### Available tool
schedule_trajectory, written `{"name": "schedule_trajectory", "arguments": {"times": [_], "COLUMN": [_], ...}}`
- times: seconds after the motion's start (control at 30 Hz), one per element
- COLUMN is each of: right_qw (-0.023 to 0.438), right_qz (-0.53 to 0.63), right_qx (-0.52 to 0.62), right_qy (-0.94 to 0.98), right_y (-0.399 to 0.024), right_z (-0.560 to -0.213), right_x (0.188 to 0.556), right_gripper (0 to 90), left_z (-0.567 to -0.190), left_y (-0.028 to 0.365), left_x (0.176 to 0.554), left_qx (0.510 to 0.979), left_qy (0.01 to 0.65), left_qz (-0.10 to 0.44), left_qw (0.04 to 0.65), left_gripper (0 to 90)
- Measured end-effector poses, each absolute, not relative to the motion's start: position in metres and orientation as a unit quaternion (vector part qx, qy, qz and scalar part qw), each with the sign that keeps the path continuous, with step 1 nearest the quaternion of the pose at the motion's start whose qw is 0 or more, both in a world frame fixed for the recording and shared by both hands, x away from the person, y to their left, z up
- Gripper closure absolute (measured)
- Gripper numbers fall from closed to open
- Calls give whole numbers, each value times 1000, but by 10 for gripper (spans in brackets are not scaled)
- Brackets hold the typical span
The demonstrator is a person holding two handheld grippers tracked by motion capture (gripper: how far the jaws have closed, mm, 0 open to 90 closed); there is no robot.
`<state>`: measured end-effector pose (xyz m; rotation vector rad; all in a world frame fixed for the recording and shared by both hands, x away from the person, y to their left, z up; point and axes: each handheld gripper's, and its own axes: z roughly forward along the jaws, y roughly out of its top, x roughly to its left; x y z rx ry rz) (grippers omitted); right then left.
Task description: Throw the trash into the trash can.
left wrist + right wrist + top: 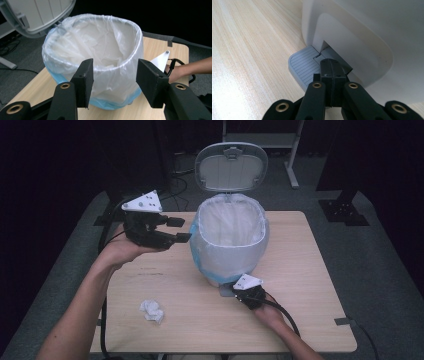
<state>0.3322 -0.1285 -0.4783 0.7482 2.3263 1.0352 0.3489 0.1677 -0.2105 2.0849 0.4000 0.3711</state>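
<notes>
The pedal bin (227, 247) stands near the middle of my wooden table (300, 320), a little toward the far edge, lined with a clear plastic bag (100, 45) whose rim folds down over the outside, a blue band showing near the base. Its lid (231, 166) stands up and open behind the mouth. At the foot of the bin, on the side facing me, the grey ribbed pedal (303, 66) sticks out onto the table. My right gripper (332, 75) sits low at that pedal with its jaws pressed together, nothing between them, the tips resting on top of the pedal right against the bin's white body. My left gripper (172, 230) is held up in the air to the left of the bin, just beside its rim and pointing toward it; its jaws are spread apart with nothing between them, and through its own camera I see the bag's mouth framed in the gap. Well apart from all this, a crumpled white tissue (152, 310) lies on the table near the front edge, left of centre.
</notes>
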Motion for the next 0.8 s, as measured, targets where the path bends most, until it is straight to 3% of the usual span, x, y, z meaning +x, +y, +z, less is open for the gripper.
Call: {"name": "schedule_trajectory", "arguments": {"times": [0.8], "right_qw": [240], "right_qz": [378], "right_qx": [272], "right_qy": [852], "right_y": [-129], "right_z": [-478], "right_x": [333], "right_gripper": [900], "left_z": [-260], "left_y": [207], "left_x": [332], "left_qx": [846], "left_qy": [204], "left_qz": [162], "left_qw": [465], "left_gripper": [428]}}
